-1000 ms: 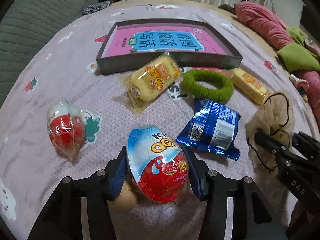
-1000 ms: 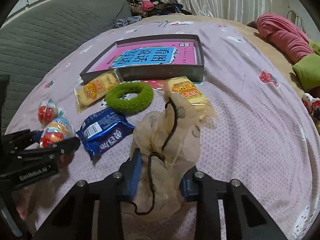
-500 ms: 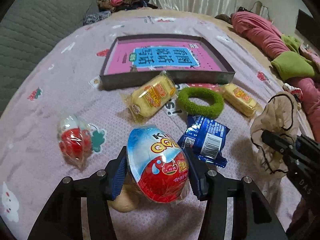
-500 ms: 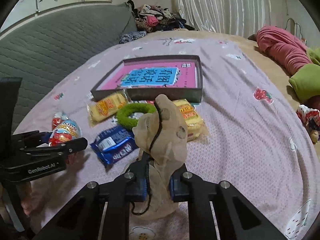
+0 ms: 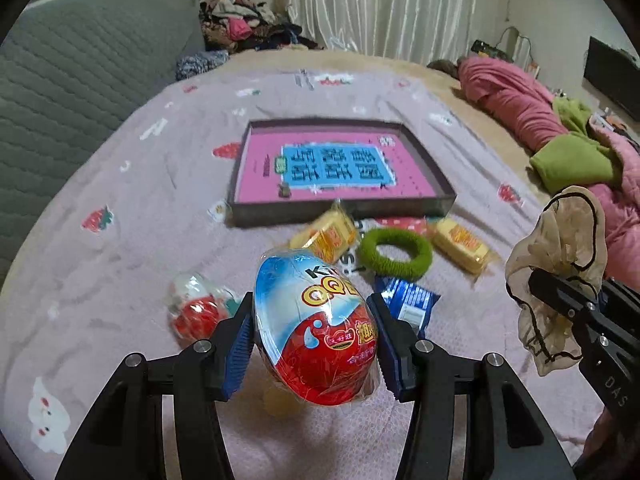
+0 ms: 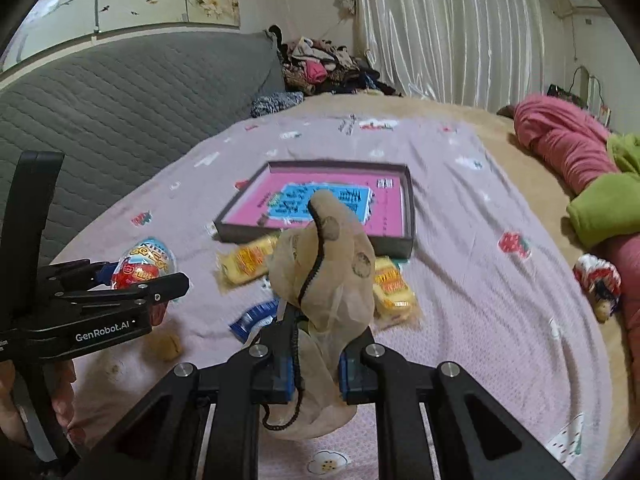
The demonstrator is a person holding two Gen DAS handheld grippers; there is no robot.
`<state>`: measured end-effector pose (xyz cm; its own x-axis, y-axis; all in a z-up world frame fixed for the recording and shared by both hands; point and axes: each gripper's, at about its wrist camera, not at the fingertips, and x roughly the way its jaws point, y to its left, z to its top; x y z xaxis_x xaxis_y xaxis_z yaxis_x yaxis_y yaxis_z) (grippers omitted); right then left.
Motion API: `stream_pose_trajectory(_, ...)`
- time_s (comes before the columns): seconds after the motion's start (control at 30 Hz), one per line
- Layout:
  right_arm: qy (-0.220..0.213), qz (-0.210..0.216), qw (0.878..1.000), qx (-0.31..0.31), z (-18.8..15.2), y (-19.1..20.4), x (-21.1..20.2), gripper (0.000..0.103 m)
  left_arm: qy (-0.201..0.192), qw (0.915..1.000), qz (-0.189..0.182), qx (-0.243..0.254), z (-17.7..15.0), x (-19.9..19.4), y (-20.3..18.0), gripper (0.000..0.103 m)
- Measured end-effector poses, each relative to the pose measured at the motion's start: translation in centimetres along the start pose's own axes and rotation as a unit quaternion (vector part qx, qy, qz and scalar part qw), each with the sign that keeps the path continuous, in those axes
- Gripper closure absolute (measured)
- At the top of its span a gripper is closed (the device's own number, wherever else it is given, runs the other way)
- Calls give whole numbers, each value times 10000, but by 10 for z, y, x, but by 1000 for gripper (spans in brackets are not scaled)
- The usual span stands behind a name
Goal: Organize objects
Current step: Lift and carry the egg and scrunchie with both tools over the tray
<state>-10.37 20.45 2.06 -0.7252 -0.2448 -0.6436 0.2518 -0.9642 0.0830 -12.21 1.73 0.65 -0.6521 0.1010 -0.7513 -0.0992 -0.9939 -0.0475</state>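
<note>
My left gripper [image 5: 312, 336] is shut on a red and blue chocolate egg [image 5: 318, 326] and holds it above the bed. My right gripper [image 6: 314, 364] is shut on a beige sheer cloth with black trim [image 6: 324, 264], also lifted; the cloth shows in the left wrist view [image 5: 560, 256]. A shallow dark box with a pink and blue bottom [image 5: 340, 168] lies ahead on the lilac bedspread [image 5: 120, 208]. In front of it lie two yellow snack packs [image 5: 328, 236] [image 5: 460, 244], a green fuzzy ring [image 5: 396, 252], a blue snack pack [image 5: 408, 304] and a second wrapped egg [image 5: 196, 312].
A grey quilted headboard [image 6: 120, 92] stands on the left. Pink and green bedding [image 6: 576, 160] is heaped on the right. A clothes pile [image 6: 320, 68] lies at the far end. A small tan lump [image 6: 166, 346] lies on the bedspread under the left gripper.
Both grippers have risen off the bed with their loads. The cloth was lifted clear of the bedspread and the right gripper closed tighter on it. The view now looks further across the room.
</note>
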Motion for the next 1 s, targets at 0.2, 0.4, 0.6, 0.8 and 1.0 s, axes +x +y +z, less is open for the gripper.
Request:
stream_pose_trajectory(0.2,-231,-82,9996,-140,18,14,-21,87,-261,9996,53,81,12,-30,4,47)
stream_pose_trajectory(0.4,-528,-134,9983,-209,44,23,-45,87,-561,9983,112,95,31,-57,6,47)
stream_pose_trajectory(0.6,-781,-194,9962,-341,72,29,-61,87,-797,9967,177,44,54,-79,10,47)
stream_pose_trajectory(0.8,-913,-235,9945,-465,97,34,-65,87,-869,9961,157,10,77,-81,12,47)
stream_pose_trajectory(1.0,-1039,-245,9930,-507,123,34,-56,87,-1017,9947,116,-62,101,-74,12,47)
